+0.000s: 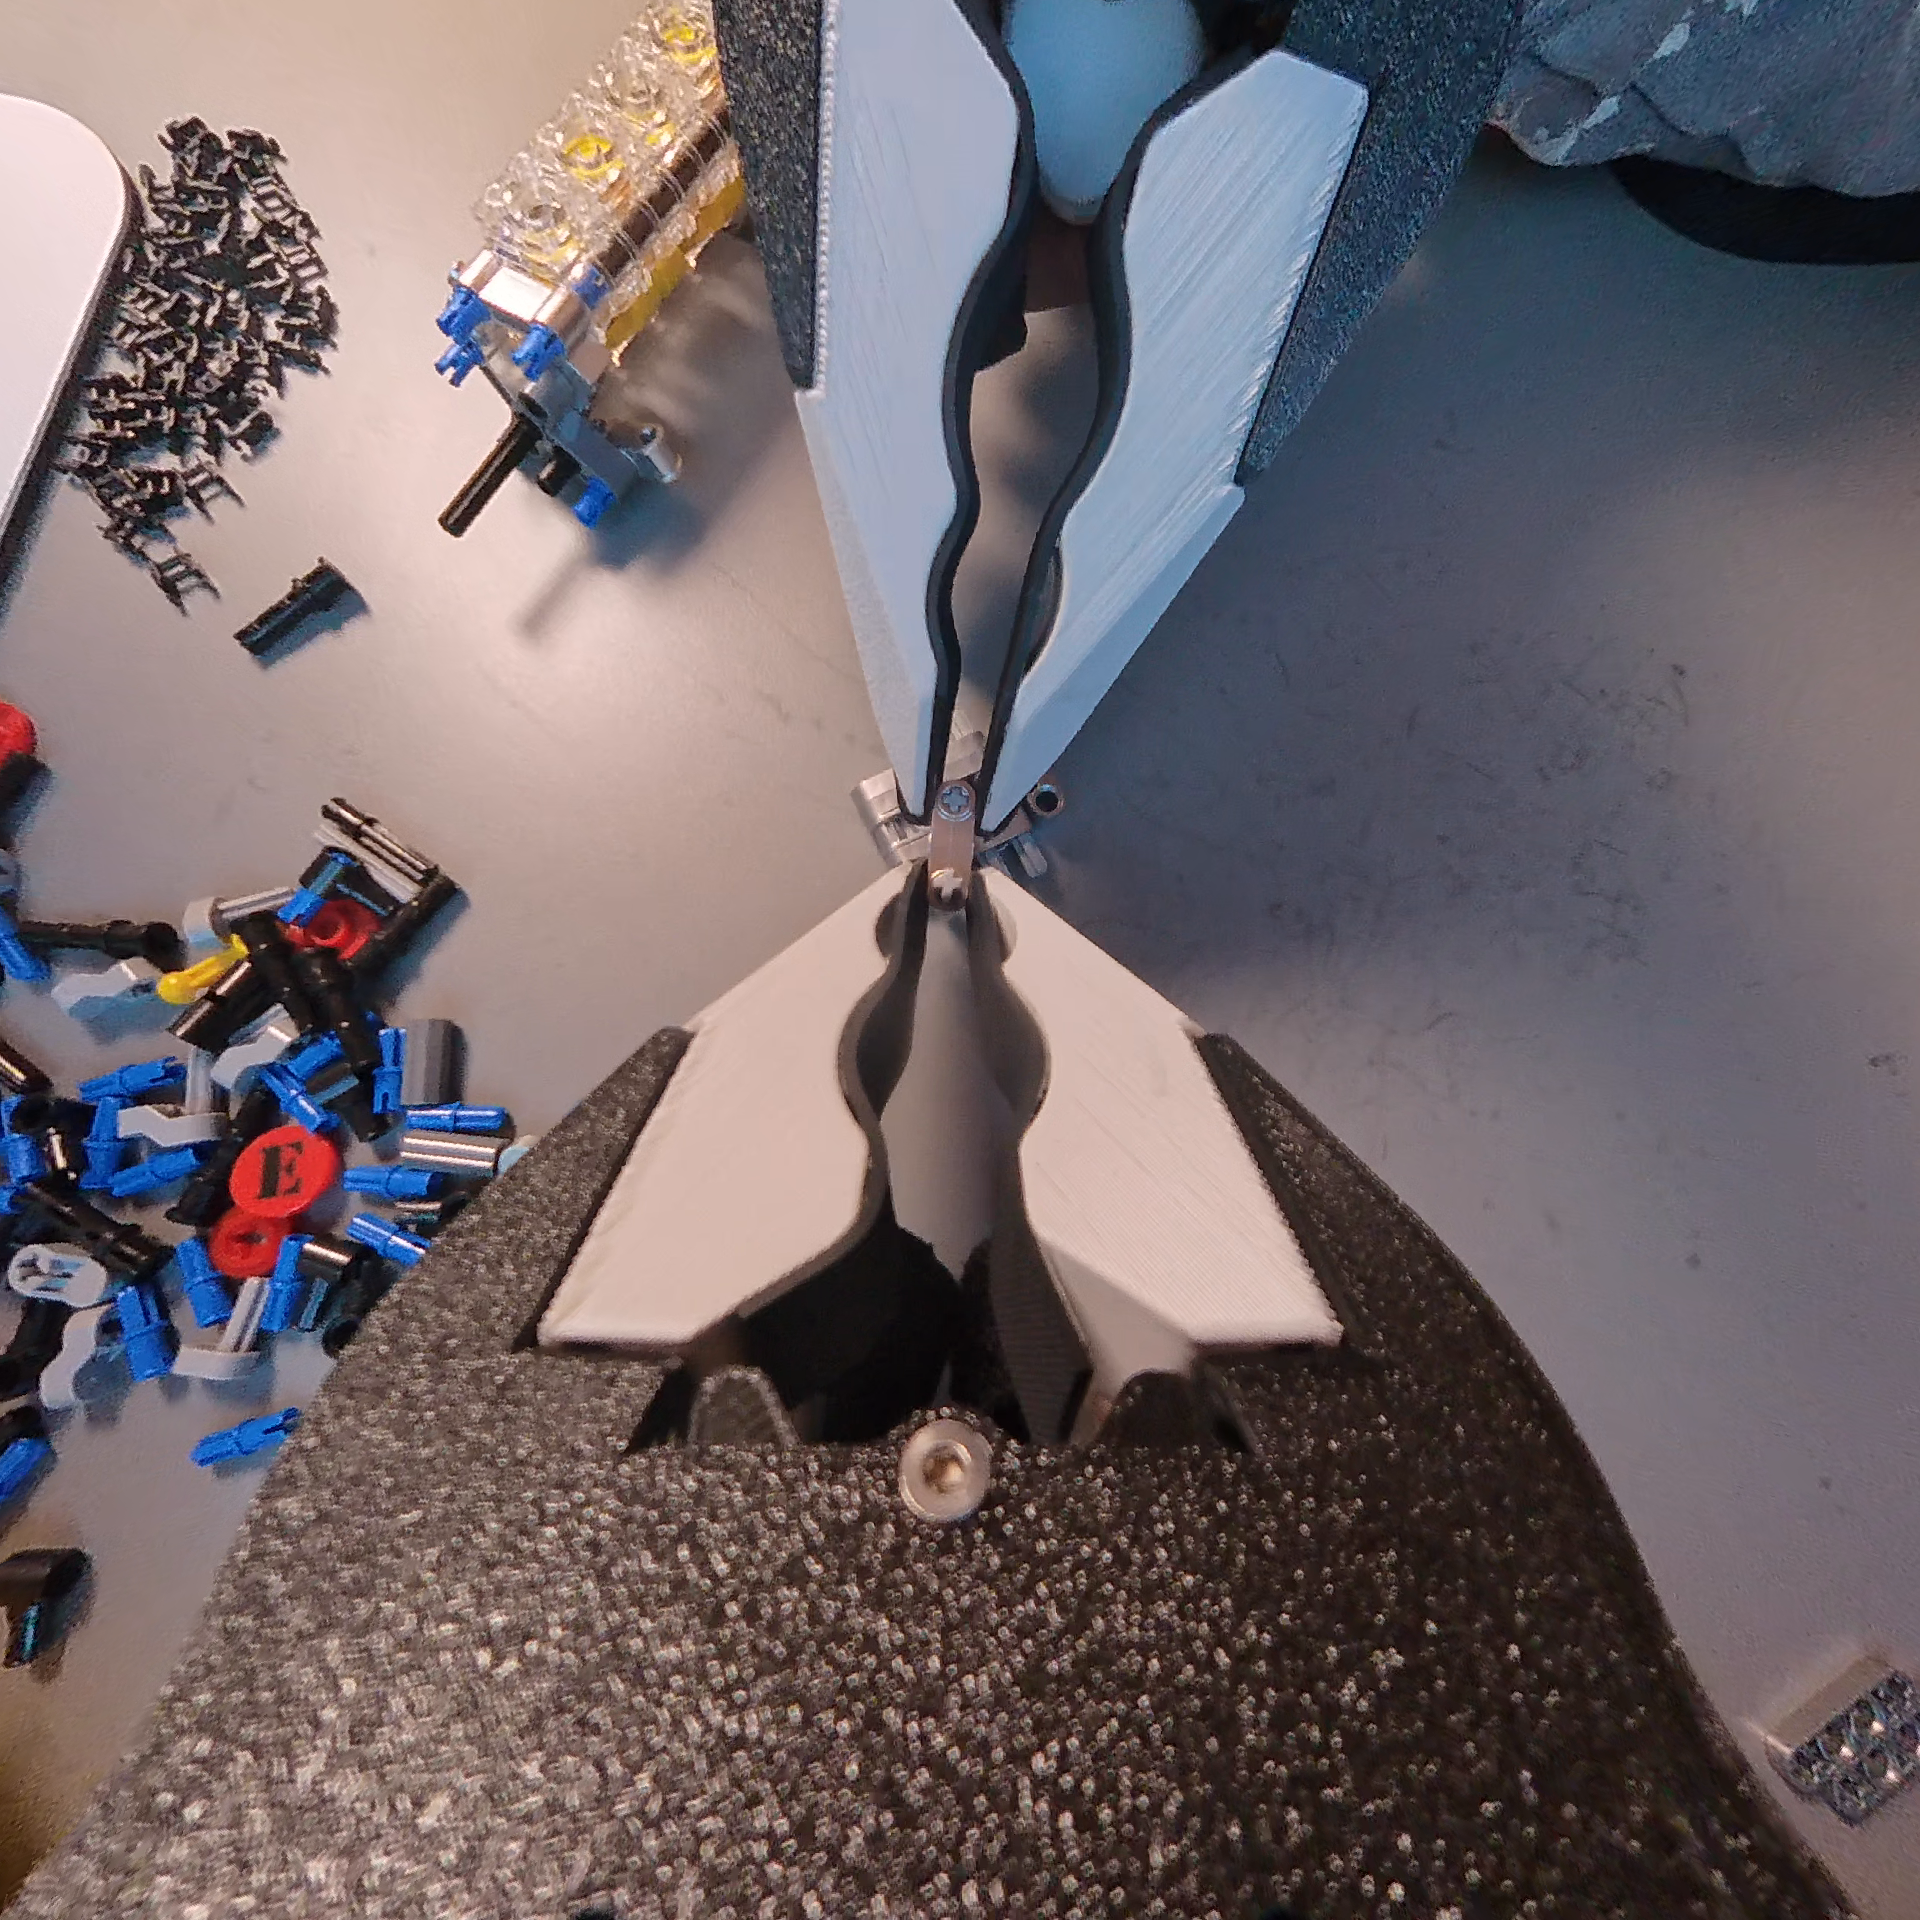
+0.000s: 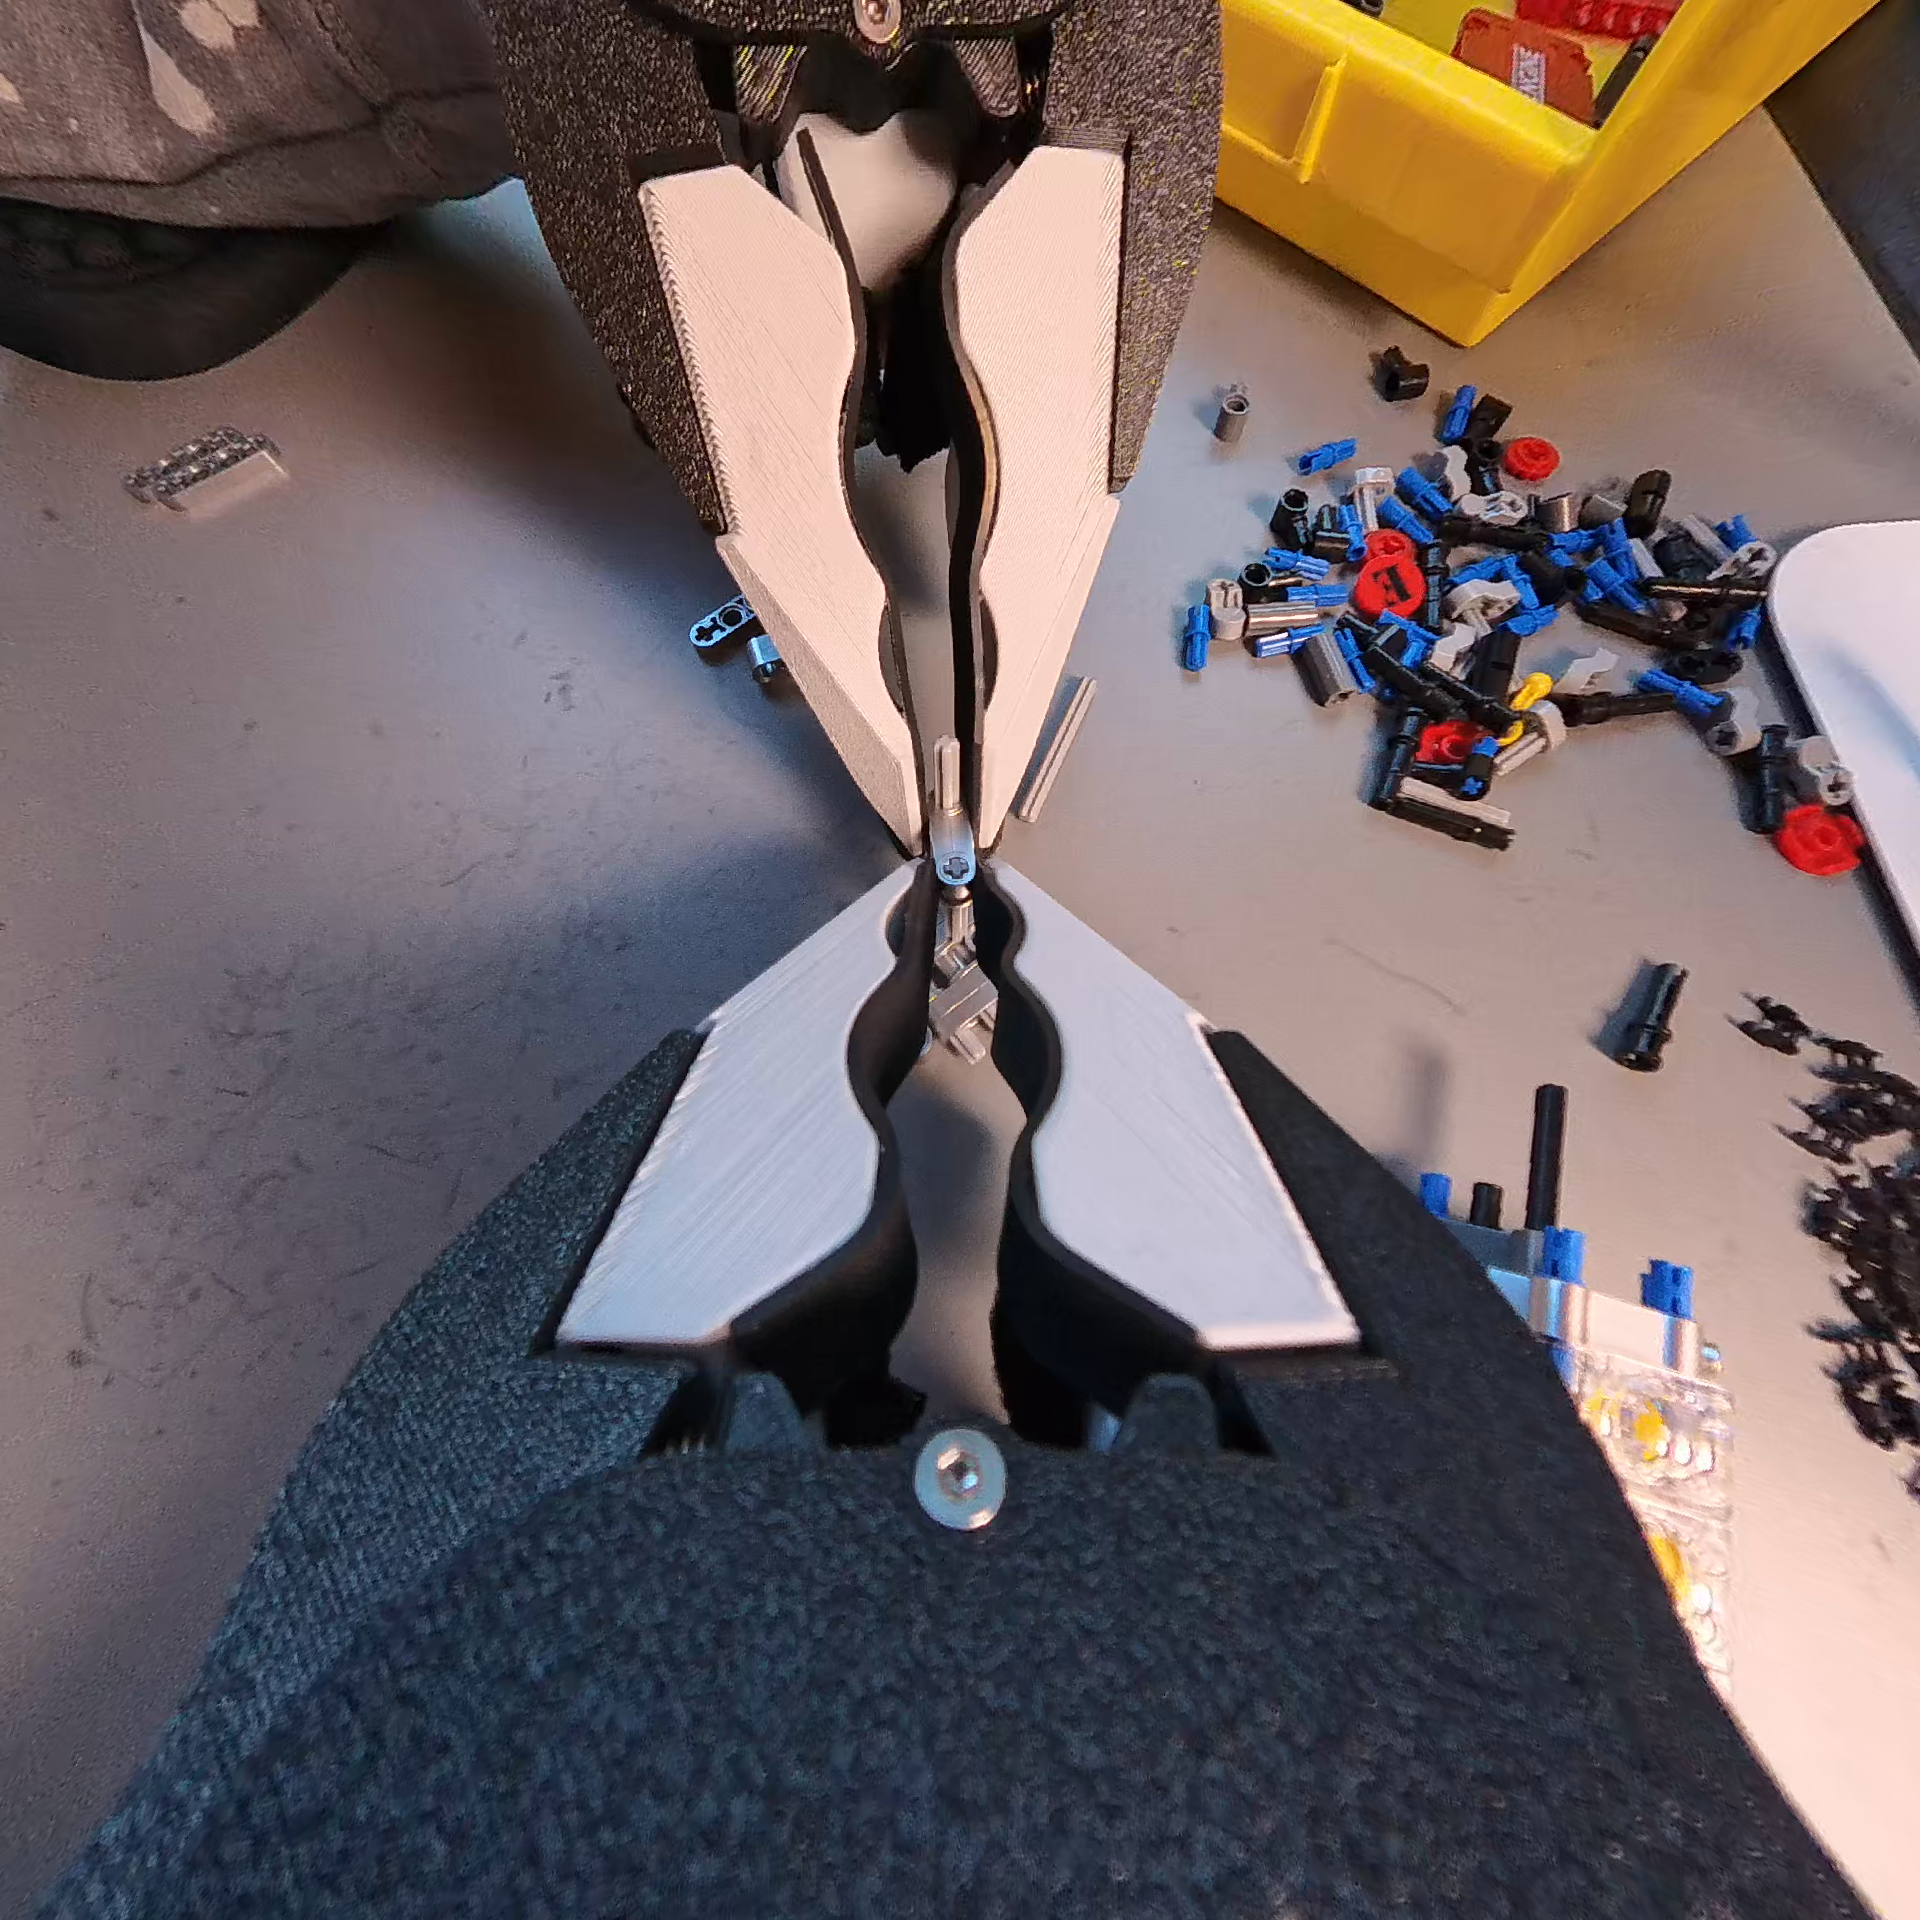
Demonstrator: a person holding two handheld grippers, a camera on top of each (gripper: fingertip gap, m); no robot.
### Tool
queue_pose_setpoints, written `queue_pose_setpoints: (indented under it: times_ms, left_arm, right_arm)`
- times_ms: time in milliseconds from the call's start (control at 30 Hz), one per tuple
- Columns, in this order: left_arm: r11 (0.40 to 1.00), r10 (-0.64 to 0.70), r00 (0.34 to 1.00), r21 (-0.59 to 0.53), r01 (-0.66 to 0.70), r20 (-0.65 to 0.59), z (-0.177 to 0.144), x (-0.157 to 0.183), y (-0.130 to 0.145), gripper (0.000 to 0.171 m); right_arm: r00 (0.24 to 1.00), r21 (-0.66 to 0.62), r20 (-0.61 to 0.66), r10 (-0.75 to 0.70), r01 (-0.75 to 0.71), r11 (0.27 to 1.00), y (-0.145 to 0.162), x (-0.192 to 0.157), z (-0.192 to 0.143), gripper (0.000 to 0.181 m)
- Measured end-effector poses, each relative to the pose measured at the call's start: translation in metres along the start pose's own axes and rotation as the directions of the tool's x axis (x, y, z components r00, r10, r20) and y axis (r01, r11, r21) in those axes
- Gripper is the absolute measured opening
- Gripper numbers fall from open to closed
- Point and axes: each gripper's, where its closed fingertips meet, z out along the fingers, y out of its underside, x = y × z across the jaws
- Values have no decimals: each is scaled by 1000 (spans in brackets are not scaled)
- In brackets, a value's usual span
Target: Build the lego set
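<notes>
Grey thin liftarm (image 1: 951,844), a short two-hole link with a cross hole at one end, sits pinched between the two tools, above the grey tabletop (image 1: 1455,831) at the middle of both views. Left gripper (image 1: 943,896): tongs pressed together on the liftarm's near end. Right gripper (image 2: 948,883): tongs closed on a small grey connector assembly (image 2: 961,1003) with pegs, tips meeting the liftarm's cross-hole end; a pale grey axle (image 2: 947,779) shows between the opposing fingers just beyond. Whether the axle is seated in the hole cannot be told. The two tool tips nearly touch, nose to nose. Judgement: a fit like this wants the axle kept collinear with the cross hole, both grips firm, and any push straight along the axis, not twisted, since the link is thin and could pivot in the pads. Surroundings, left view: a heap of blue, black, red and grey pins (image 1: 239,1132) on the left, a pile of small black clips (image 1: 197,343) farther up, a clear-and-yellow brick assembly (image 1: 592,270) with blue pins. Right view: yellow bin (image 2: 1455,187) top right, a loose grey plate (image 2: 205,470) far left.
</notes>
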Motion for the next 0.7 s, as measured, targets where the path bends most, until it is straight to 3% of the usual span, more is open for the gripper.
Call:
queue_pose_setpoints:
  times_ms: [700]
  left_arm:
    - [995, 24, 1000, -101, -23, 14, 3, -1, -5, 4]
  right_arm:
    - [998, 27, -16, 55, -55, 998, 4, 1, -5, 5]
